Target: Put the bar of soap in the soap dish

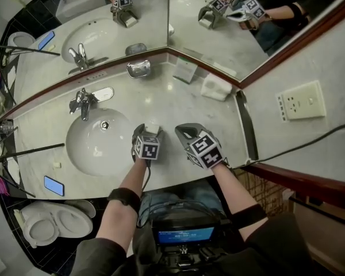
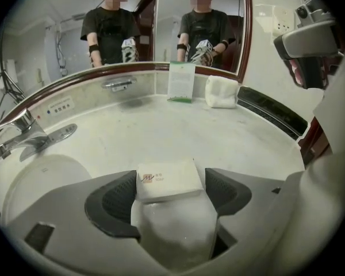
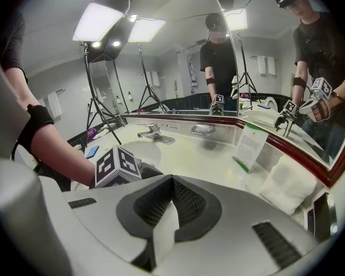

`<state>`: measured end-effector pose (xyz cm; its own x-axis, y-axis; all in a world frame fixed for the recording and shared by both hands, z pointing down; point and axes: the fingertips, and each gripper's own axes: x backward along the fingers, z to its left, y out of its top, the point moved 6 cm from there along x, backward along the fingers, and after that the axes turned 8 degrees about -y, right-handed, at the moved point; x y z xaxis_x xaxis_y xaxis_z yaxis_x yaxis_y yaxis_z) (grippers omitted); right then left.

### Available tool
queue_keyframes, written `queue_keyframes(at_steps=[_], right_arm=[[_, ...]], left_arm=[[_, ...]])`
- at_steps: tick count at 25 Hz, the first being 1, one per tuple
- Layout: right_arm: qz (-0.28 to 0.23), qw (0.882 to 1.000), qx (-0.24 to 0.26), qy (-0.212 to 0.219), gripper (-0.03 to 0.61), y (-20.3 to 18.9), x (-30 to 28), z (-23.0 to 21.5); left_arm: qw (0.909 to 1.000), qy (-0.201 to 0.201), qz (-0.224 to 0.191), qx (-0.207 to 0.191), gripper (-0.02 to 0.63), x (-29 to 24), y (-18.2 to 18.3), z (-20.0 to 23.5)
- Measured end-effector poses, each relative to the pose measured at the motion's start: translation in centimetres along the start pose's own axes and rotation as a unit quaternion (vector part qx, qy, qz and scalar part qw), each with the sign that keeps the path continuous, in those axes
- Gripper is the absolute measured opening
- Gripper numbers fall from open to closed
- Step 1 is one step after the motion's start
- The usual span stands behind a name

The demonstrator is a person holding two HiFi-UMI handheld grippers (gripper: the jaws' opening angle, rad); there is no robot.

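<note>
The bar of soap (image 2: 167,180), white-wrapped with a small printed label, lies on the marble counter (image 1: 178,102) just right of the basin. My left gripper (image 2: 168,193) is angled down over it and open. One dark pad stands on each side of the bar, and I see no clear squeeze. In the head view the soap (image 1: 153,129) shows at the left gripper's (image 1: 148,135) tips. My right gripper (image 3: 172,183) is shut on nothing, beside the left one (image 1: 183,132). The metal soap dish (image 1: 139,69) stands empty at the back by the mirror corner.
The faucet (image 1: 82,101) and basin (image 1: 98,142) are to the left. A folded white towel (image 1: 217,87) and a card stand (image 1: 186,70) sit at the back right. A blue phone (image 1: 53,185) lies at the counter's front left. Mirrors line the back.
</note>
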<state>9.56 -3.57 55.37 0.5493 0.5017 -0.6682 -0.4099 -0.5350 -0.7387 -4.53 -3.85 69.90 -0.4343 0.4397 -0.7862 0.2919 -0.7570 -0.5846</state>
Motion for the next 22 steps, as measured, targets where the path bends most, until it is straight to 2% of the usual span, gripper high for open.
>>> queue_keyframes(at_steps=[6,10,12,14,16,17,22], right_arm=[[-0.003,1.000,-0.004,0.001,0.020,0.2,-0.4,0.1],[-0.009,1.000,-0.006,0.004,0.020,1.3,-0.3,0.4],[-0.015,1.000,-0.003,0.003,0.020,1.7,-0.4,0.3],[-0.022,1.000,-0.001,0.003,0.020,2.4,-0.5,0.4],[-0.030,1.000,0.002,0.005,0.020,3.2,-0.5,0.5],[-0.033,0.999,0.004,0.006,0.020,3.6,-0.5,0.6],[-0.053,0.999,0.006,0.011,0.020,5.3,-0.3,1.1]], left_arm=[[0.9998,0.003,0.001,-0.017,0.396,0.9,0.4,0.1],[0.9987,0.015,-0.015,-0.047,0.391,3.4,2.2,-0.1],[0.9974,0.022,-0.032,-0.061,0.367,5.2,3.2,-0.1],[0.9958,0.030,-0.056,-0.066,0.319,7.4,4.2,0.0],[0.9934,0.040,-0.083,-0.070,0.216,9.6,5.3,0.1],[0.9916,0.046,-0.096,-0.073,0.198,10.8,5.8,0.2],[0.9810,0.066,-0.160,-0.088,0.005,16.6,7.7,0.4]])
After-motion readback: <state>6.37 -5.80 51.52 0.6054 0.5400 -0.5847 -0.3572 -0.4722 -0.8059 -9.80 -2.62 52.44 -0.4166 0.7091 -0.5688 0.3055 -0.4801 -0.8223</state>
